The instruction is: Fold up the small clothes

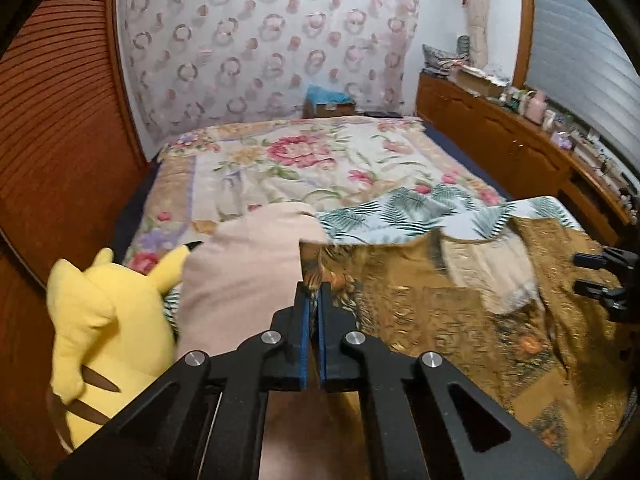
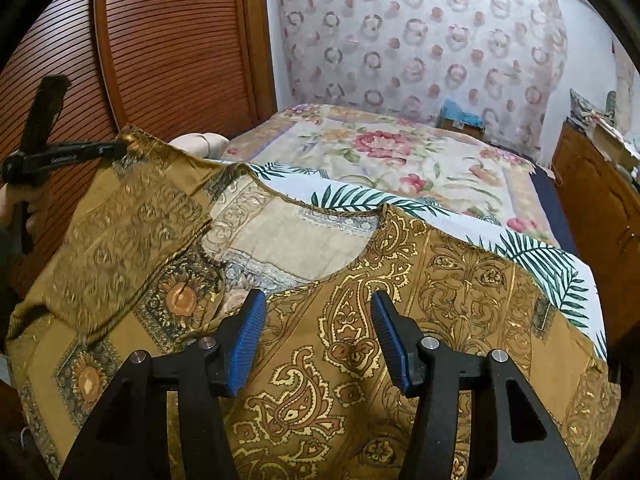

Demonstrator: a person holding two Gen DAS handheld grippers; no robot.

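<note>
A golden-brown patterned top [image 2: 400, 280] lies spread on the bed, neckline away from me; it also shows in the left wrist view [image 1: 460, 312]. My left gripper [image 1: 314, 292] is shut on the top's left sleeve edge and holds it lifted; in the right wrist view the left gripper [image 2: 120, 148] pinches the raised sleeve [image 2: 132, 216] at the far left. My right gripper [image 2: 318, 312] is open and empty, hovering just above the top's front below the neckline. In the left wrist view the right gripper [image 1: 588, 276] shows at the right edge.
A palm-leaf sheet [image 2: 552, 264] lies under the top on a floral bedspread [image 1: 312, 160]. A yellow plush toy [image 1: 100, 328] and a beige pillow [image 1: 248, 272] sit at the left. A wooden wardrobe [image 2: 168, 40] stands left, and a cluttered wooden dresser [image 1: 520, 140] right.
</note>
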